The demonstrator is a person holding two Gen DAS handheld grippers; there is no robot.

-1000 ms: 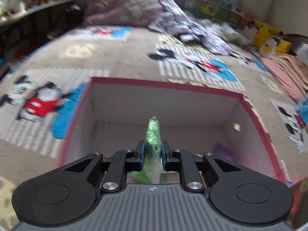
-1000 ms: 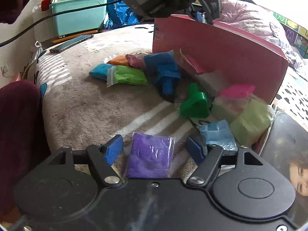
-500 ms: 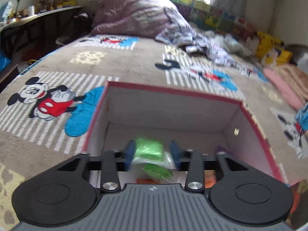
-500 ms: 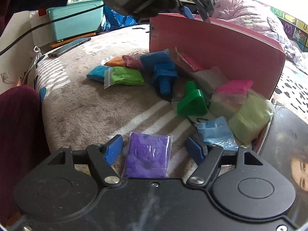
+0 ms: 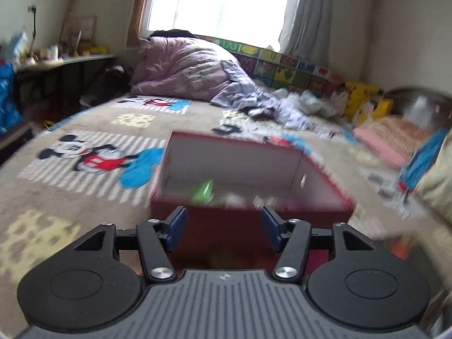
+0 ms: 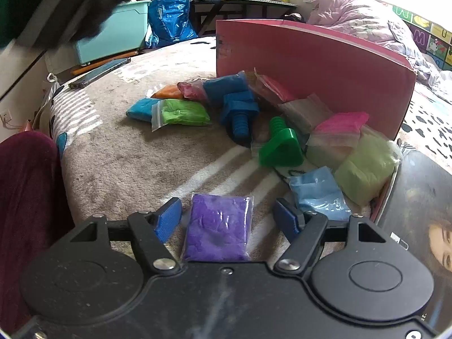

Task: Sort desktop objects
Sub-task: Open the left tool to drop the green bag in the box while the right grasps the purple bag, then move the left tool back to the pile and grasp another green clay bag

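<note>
Just short of the pink box (image 6: 310,65), right claw (image 6: 227,220) spread around purple bag (image 6: 217,226): soft, light, slick; pinch mid-body. Left claw (image 5: 223,227) spread, empty.

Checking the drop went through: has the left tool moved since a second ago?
Yes. The left tool, now open and empty, has backed out of the red box, leaving the green bag inside.
</note>
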